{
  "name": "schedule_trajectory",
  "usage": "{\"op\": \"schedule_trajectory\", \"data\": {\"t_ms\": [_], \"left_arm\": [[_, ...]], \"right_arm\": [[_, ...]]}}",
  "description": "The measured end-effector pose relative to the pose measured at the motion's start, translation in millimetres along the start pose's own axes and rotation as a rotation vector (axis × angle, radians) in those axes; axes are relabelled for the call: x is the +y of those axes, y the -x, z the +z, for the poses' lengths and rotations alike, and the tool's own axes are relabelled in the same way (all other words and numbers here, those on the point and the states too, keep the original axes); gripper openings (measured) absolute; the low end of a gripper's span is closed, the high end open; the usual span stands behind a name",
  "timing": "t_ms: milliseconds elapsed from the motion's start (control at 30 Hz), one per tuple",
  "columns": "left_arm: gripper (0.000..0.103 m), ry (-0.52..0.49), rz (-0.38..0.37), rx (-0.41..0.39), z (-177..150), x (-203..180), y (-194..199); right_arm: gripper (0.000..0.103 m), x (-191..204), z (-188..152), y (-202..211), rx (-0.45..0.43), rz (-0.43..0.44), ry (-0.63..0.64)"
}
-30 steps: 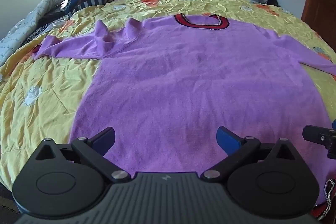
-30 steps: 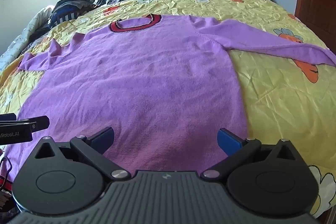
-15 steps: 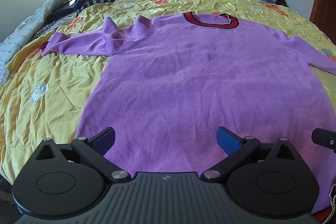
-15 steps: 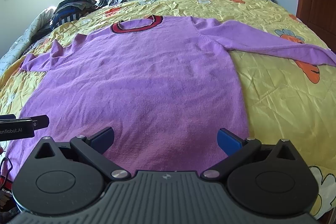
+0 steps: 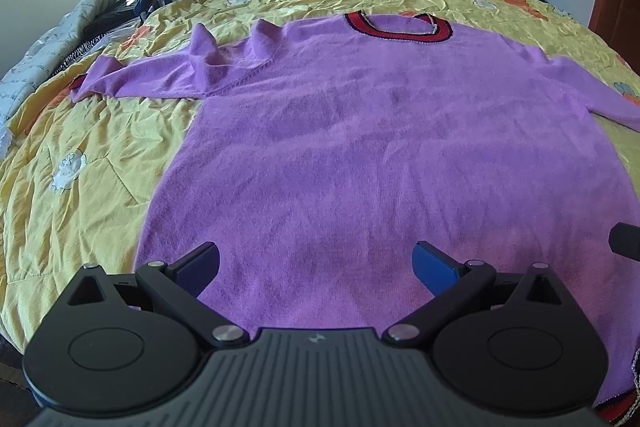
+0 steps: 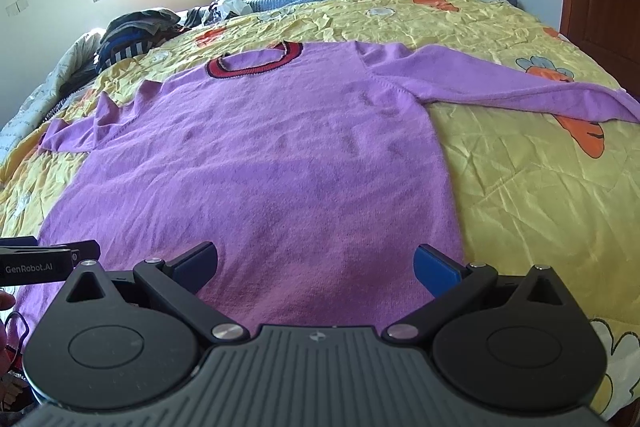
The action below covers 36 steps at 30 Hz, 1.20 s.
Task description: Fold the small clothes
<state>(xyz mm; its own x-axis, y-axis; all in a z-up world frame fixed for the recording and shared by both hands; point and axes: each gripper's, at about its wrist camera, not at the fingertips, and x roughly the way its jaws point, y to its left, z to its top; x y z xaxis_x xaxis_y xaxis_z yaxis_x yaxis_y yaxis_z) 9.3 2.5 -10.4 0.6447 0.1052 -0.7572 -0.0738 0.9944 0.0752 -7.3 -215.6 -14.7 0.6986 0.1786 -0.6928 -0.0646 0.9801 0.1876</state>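
**Purple sweater, laid out, fold not yet begun**

We list, left to right. Left sleeve (image 5: pixel 160 75): bunched and rumpled on the yellow bedspread (image 5: pixel 80 155). Sweater (image 5: pixel 360 147): spread flat on the bed, red collar (image 5: pixel 400 29) at the far end, hem nearest us. Right sleeve (image 6: pixel 500 87): stretched out straight.

Step in hand, as we judge it: lining up over the hem before a first fold. The next move calls for gripping the cloth at its edges or bringing a sleeve in across the body.

Left tool (image 5: pixel 316 261): jaws wide apart, holding nothing, poised above the hem. Right tool (image 6: pixel 316 261): likewise wide, nothing between its pads.
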Motion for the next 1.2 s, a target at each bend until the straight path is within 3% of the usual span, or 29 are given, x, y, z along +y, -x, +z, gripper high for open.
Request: {"op": "schedule_trajectory", "data": {"t_ms": [433, 933, 1067, 1200], "left_arm": [[0.103, -0.015, 0.002, 0.001, -1, -3, -2], [0.103, -0.026, 0.012, 0.001, -2, -5, -3], [0.103, -0.058, 0.02, -0.012, -2, -9, -2], [0.103, -0.09, 0.01, -0.035, 3, -17, 0]], "right_arm": [[0.103, 2, -2, 3, -0.02, 0.072, 0.011], [0.103, -13, -2, 0, -0.043, 0.068, 0.01], [0.103, -26, 0, 1, -0.065, 0.113, -0.042], [0.103, -59, 8, -1, -0.095, 0.084, -0.133]]}}
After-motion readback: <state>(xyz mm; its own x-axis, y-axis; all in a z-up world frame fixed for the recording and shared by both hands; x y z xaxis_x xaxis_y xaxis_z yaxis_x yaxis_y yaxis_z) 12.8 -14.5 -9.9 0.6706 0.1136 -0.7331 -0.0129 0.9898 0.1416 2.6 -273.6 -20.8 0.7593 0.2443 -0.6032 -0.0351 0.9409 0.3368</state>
